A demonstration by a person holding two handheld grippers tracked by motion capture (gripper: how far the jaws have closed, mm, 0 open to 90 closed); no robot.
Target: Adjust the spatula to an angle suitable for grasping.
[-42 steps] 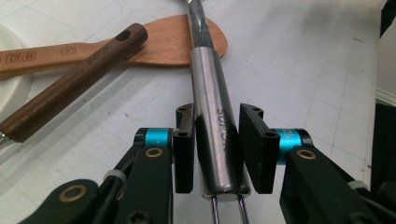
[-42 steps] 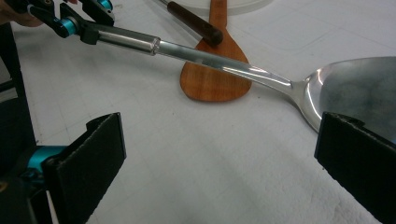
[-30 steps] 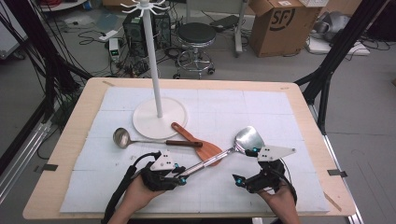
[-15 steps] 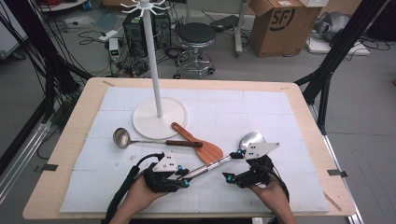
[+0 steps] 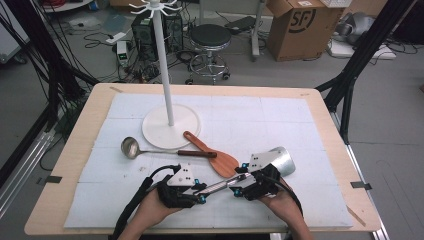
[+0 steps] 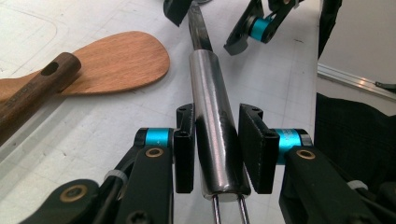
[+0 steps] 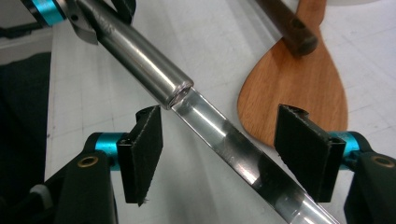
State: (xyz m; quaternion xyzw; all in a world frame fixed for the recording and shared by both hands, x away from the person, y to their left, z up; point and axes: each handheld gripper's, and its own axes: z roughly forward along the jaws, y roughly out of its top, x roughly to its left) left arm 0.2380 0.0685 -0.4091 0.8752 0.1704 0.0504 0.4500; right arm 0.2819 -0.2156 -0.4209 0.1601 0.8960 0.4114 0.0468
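We find the steel spatula [image 5: 240, 176] lying low over the white mat [image 5: 310, 130] at the near middle of the table [image 5: 80, 150], its long axis running from the round handle at near left up to the broad blade [image 5: 280, 161] at far right. The left gripper [image 6: 217, 151] is clamped on the round handle, jaws pressed to both of its sides near the butt end. The right gripper [image 7: 236, 151] stands wide, its jaws straddling the flat shank just past the handle's end, neither pad touching metal. The shank crosses that gap on a slant. We judge the right gripper to be the nearer to the blade, so a closing there would grip the shank across its width.

Just beyond lies a wooden spatula [image 5: 212, 155], its blade near the shank but apart from it. A ladle [image 5: 150, 149] lies beside the white hook stand [image 5: 167, 100] farther off.
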